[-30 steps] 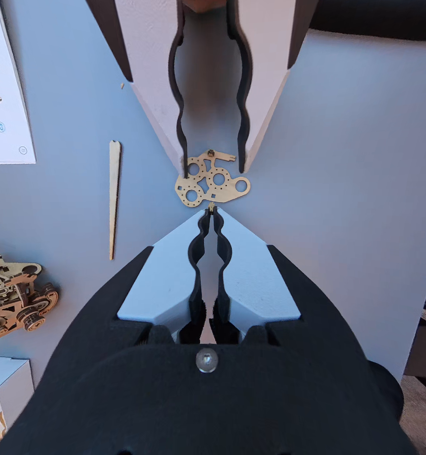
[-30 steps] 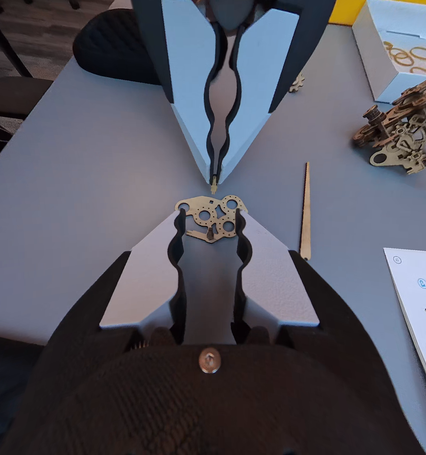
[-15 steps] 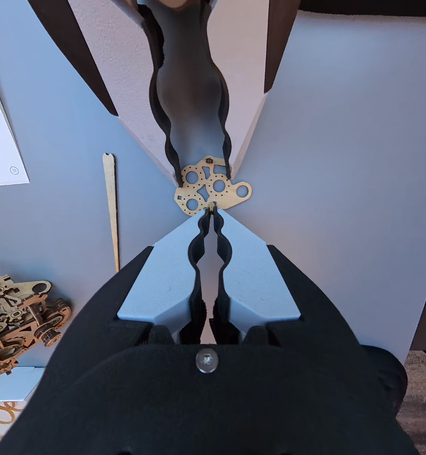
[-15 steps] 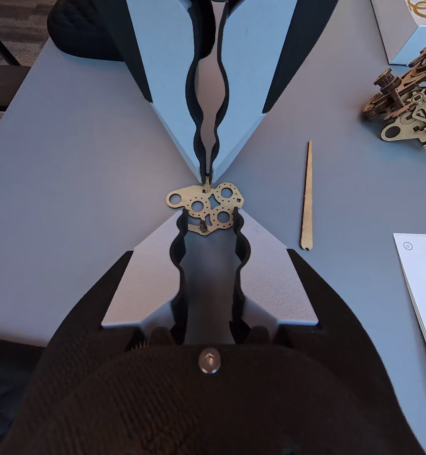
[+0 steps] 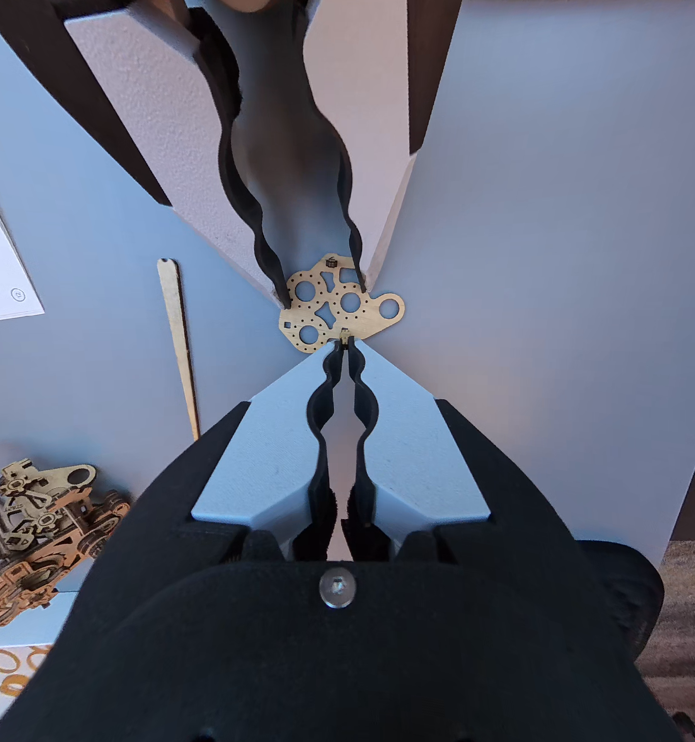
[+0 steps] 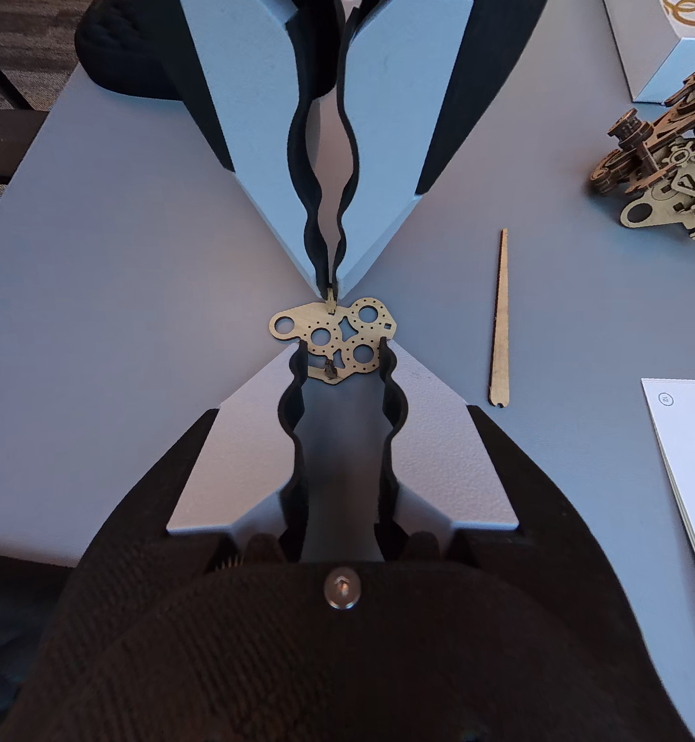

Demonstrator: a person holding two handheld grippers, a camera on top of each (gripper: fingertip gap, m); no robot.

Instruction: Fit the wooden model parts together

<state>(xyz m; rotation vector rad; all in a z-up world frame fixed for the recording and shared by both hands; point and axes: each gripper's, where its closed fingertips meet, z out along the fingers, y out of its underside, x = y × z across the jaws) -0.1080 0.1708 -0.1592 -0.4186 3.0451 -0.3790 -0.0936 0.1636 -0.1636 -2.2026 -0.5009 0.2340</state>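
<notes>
1. A flat perforated wooden plate (image 5: 340,307) is seen lying on the grey tabletop (image 5: 538,281), well in from its edges, between the two grippers.
2. A tiny wooden peg (image 5: 344,334) is pinched at the tips of the left gripper (image 5: 342,344), whose fingers are clenched on it; the peg is held at the plate's edge nearest that gripper.
3. The right gripper (image 6: 342,346) is spread wide, its fingertips (image 6: 383,344) set at either side of the plate's opposite end; whether the plate is actually pressed cannot be told.
4. The step in hand is judged to be the seating of the peg in a slot by that edge.
5. The plate should be braced by the right gripper so that it is not pushed along the tabletop.
6. The peg should be kept upright and pressed straight down; a tilt is likely to jam or snap it.
7. The wooden stick (image 6: 500,317) and the half-built model (image 6: 667,168) towards the tabletop's side edge can be left alone.
</notes>
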